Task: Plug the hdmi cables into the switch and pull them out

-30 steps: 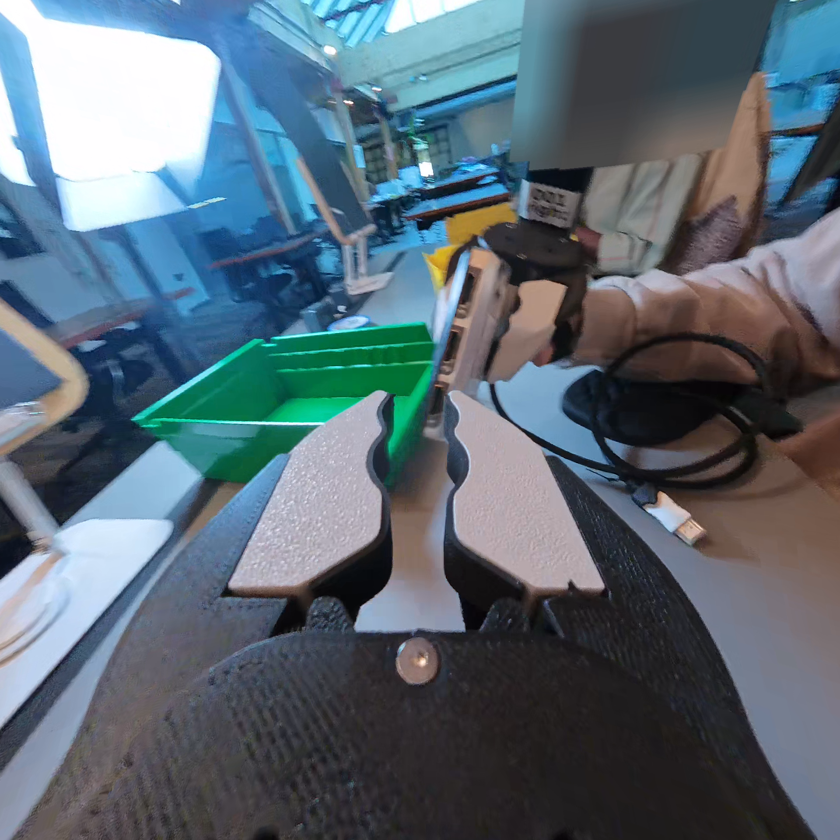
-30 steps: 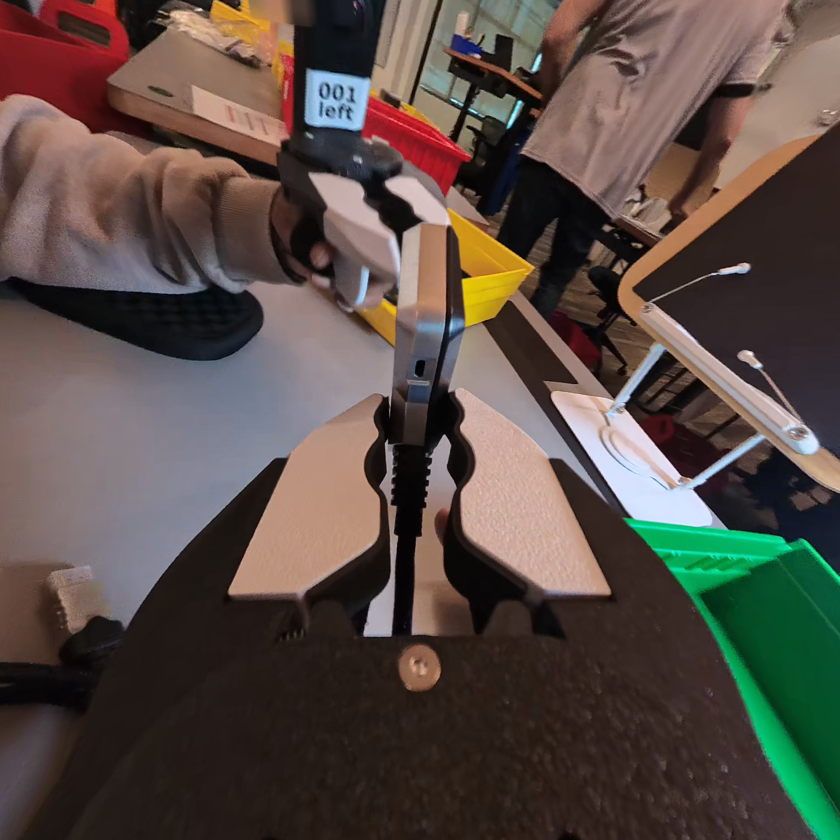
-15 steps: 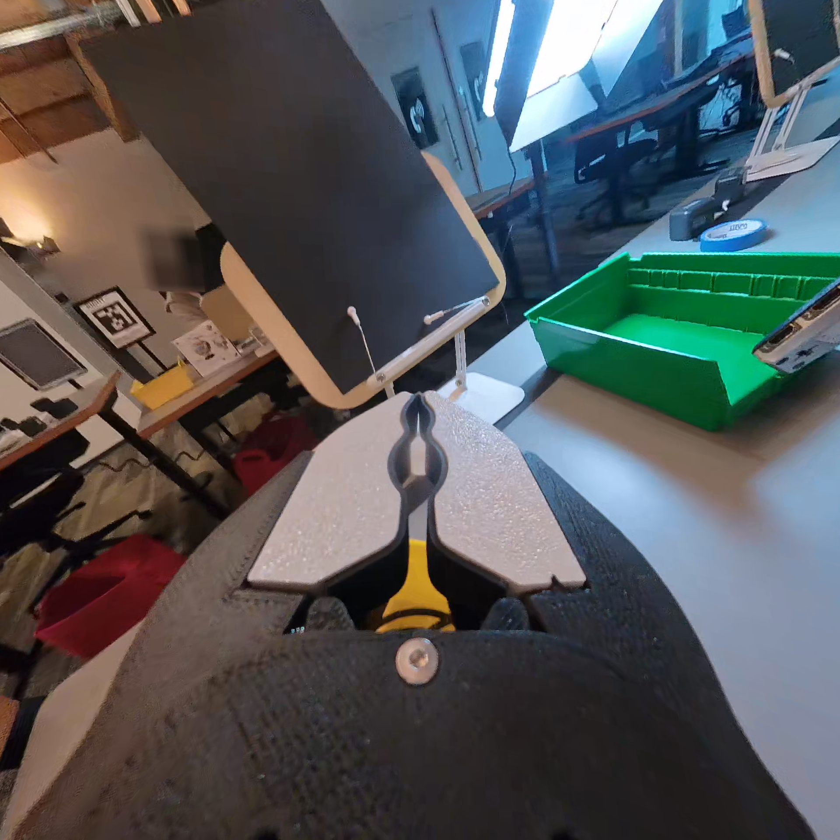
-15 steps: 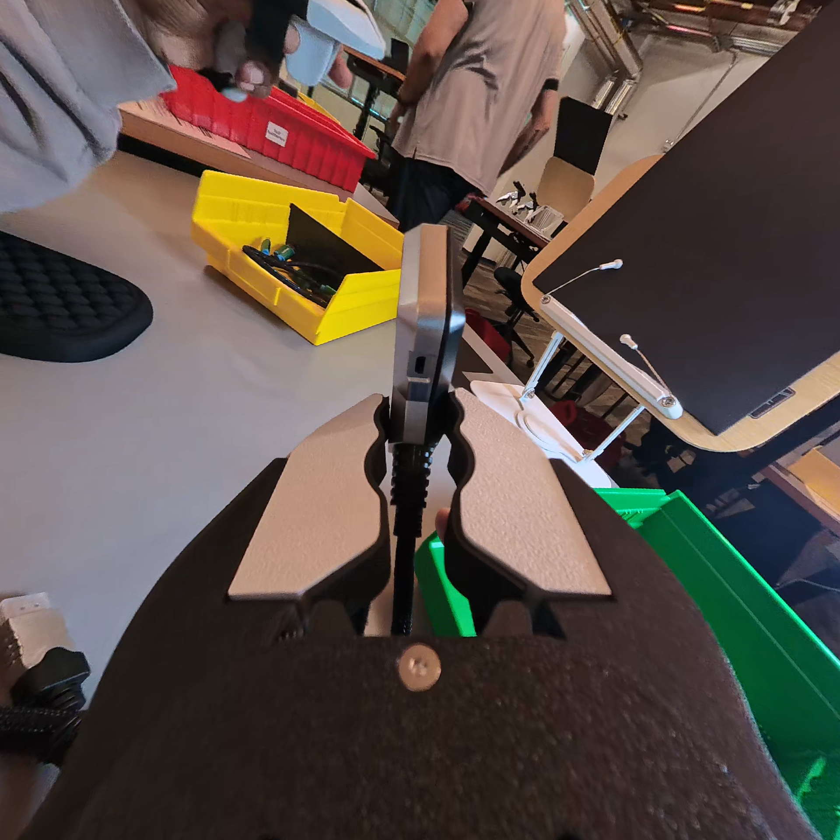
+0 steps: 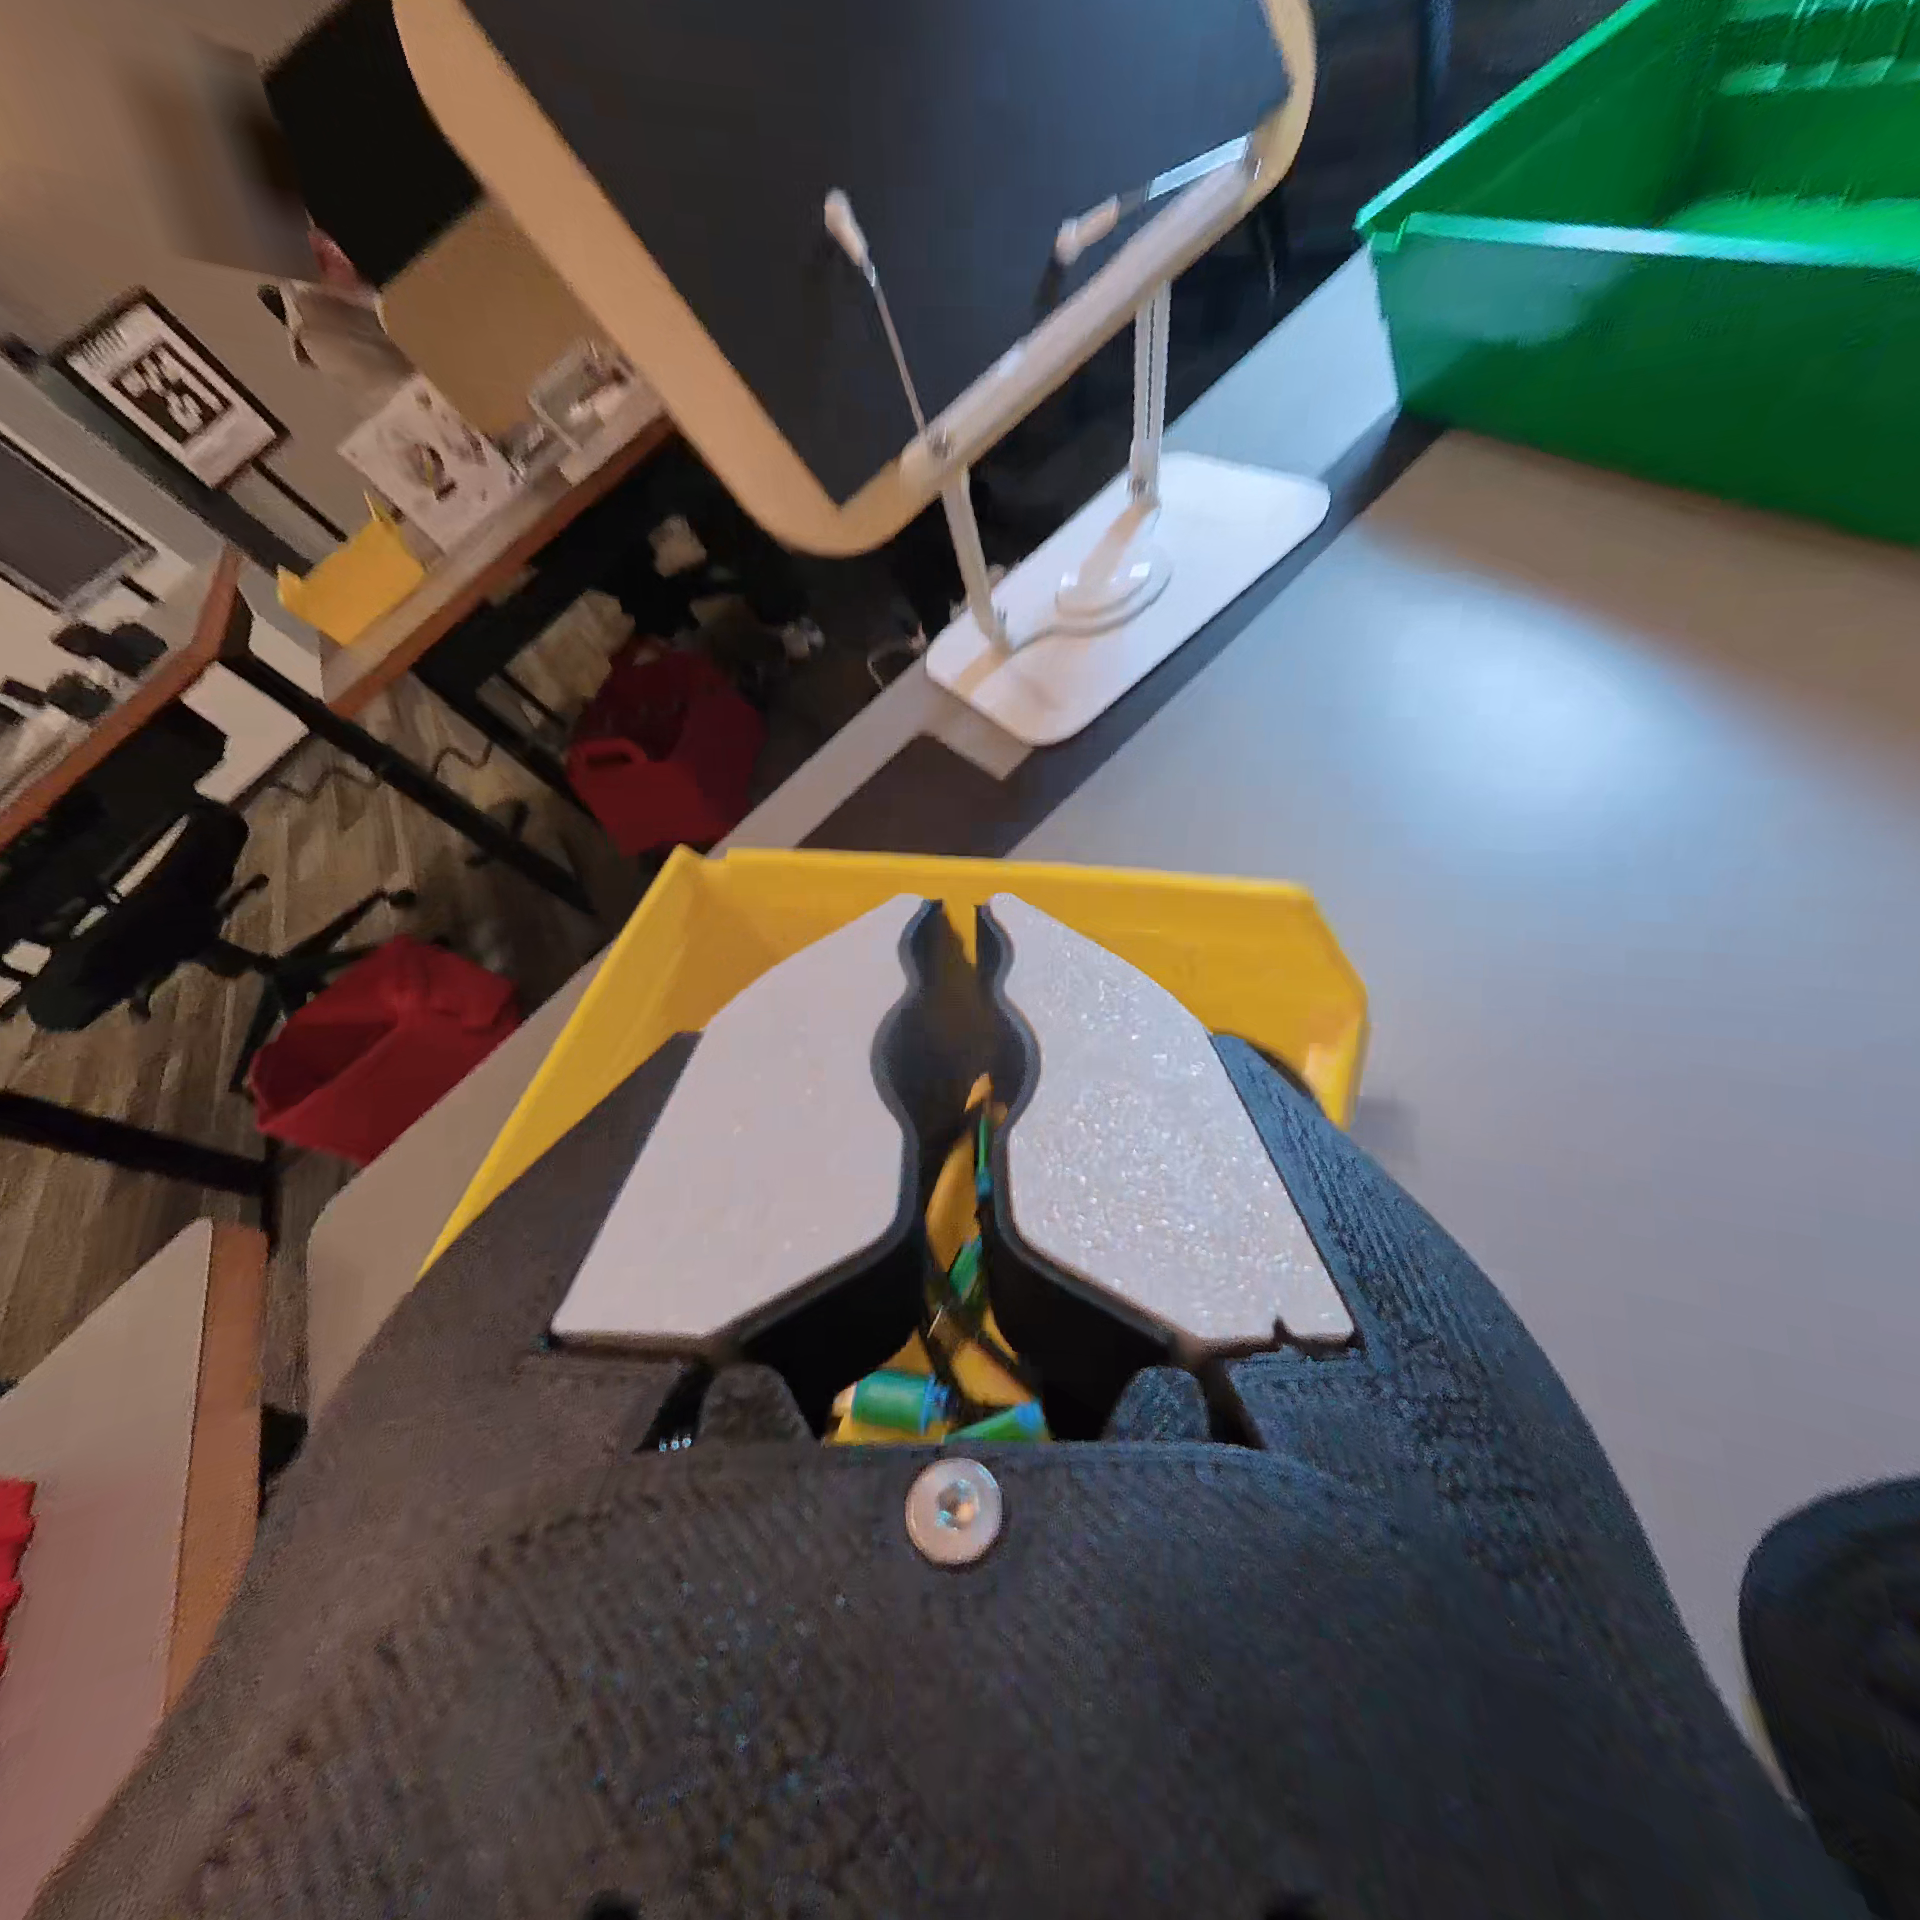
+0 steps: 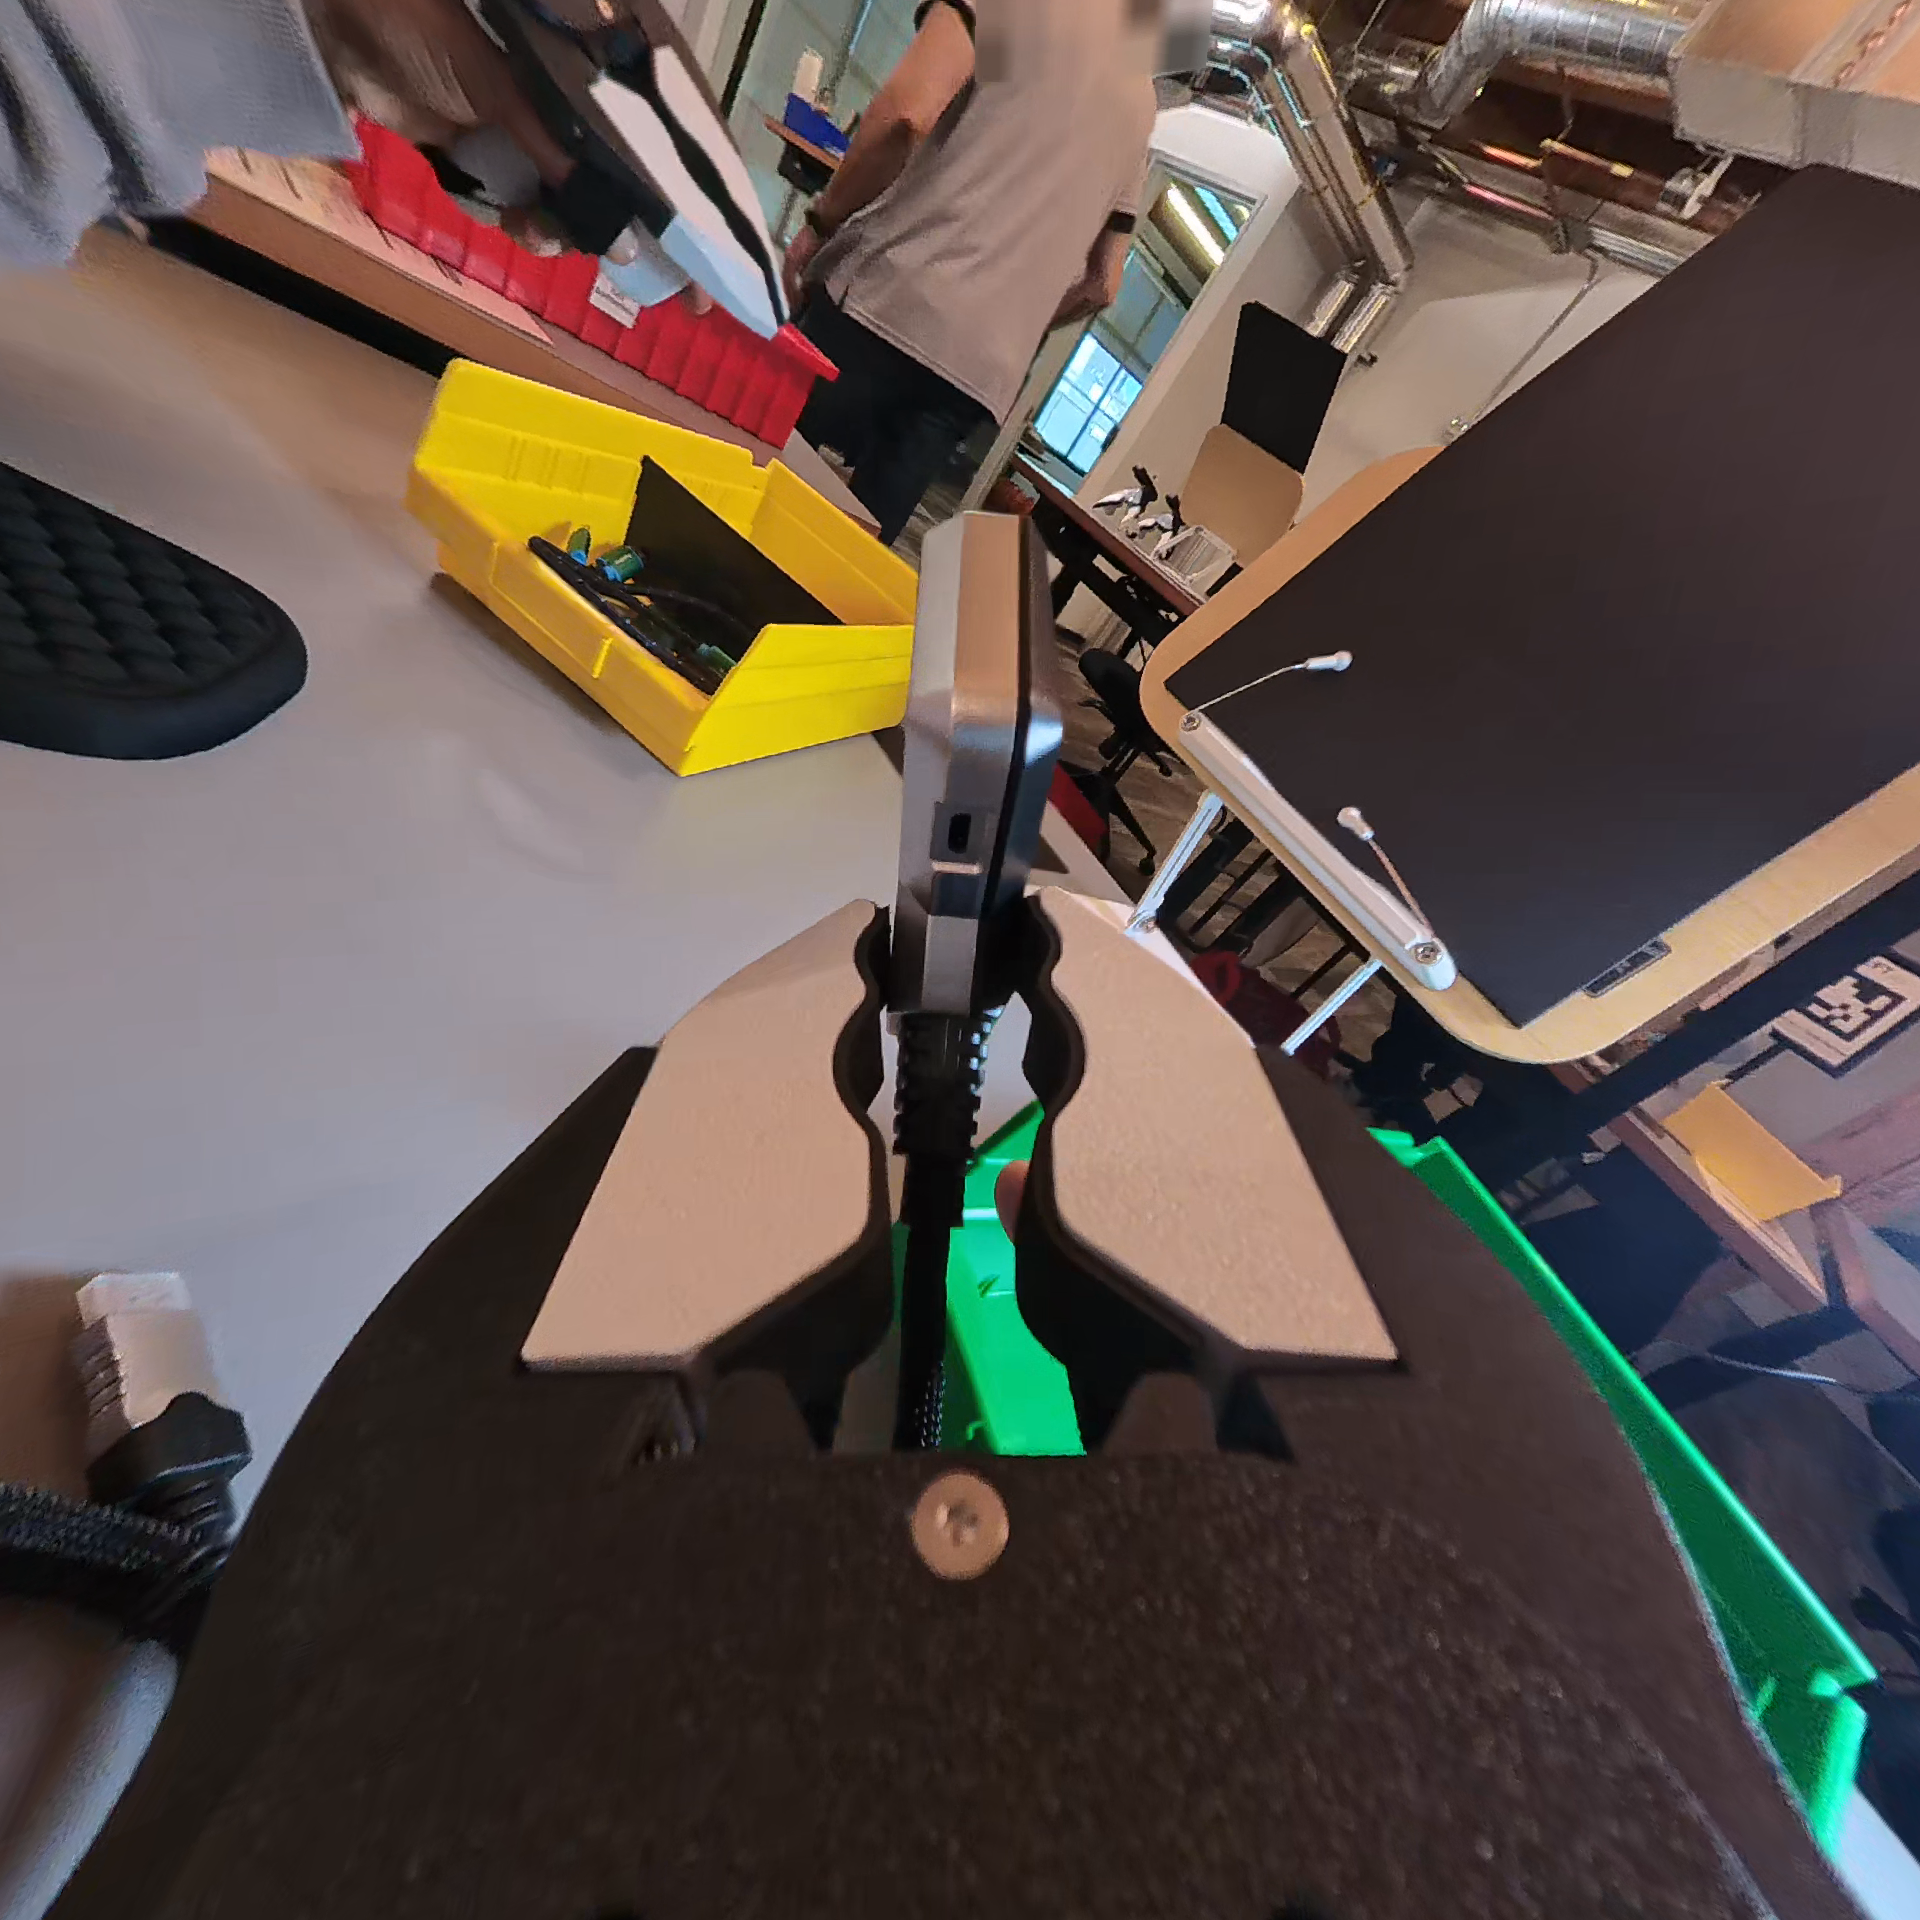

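Your right gripper [image 6: 961,935] is clamped on the switch [image 6: 977,717], upright above the green bin [image 6: 1621,1382]. Your left gripper [image 5: 961,920], nearly closed and empty, hovers over the yellow bin [image 5: 1122,914] holding cables [image 6: 634,603].

Left gripper [image 5: 958,914]: fingers nearly together, a narrow gap between the tips, nothing held between them. Right gripper [image 6: 956,914]: jaws clamped on a flat grey body standing upright from the tips, its black cable trailing back between the fingers [image 6: 727,1143].
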The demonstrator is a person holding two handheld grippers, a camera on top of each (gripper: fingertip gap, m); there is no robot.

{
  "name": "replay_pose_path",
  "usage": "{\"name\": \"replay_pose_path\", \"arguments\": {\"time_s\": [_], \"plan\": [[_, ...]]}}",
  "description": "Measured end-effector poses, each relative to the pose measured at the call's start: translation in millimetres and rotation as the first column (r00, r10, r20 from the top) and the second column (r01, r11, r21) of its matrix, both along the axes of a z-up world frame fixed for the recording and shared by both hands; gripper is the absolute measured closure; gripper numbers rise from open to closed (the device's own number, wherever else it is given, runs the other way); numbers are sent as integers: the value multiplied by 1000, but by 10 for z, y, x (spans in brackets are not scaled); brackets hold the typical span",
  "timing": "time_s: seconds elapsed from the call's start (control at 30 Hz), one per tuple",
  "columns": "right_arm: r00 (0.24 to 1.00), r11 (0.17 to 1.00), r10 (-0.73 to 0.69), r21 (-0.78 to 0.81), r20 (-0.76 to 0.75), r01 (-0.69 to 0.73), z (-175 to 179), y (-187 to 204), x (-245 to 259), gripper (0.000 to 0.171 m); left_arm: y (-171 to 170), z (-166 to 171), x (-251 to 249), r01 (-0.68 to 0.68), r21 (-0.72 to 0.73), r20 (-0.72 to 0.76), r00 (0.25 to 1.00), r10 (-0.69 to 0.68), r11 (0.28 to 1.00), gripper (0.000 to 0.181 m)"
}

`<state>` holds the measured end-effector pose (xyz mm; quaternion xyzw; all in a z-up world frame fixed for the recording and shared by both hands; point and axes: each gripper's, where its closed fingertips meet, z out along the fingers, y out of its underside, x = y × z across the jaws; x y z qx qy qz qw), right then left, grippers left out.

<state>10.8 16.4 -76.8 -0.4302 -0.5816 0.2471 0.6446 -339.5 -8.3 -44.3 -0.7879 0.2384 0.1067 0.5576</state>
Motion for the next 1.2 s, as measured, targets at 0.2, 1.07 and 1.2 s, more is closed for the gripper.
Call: {"name": "replay_pose_path", "arguments": {"time_s": [0.2, 1.07, 1.2], "plan": [[999, 1000, -7, 20, 35, 6, -118, -54, 40, 148, -199, -302, -546, -43, -240, -48, 998, 33, 970, 157], [998, 1000, 19, -20, 53, -18, -181, -82, 88, 148, -508, -1538, 165, 178, -895, -21, 899, -437, 409, 165], [999, 1000, 6, -9, 44, -5, -151, -83, 130, 148, -409, -1194, 197, 192, -831, -74, 892, -446, 522, 173]]}}
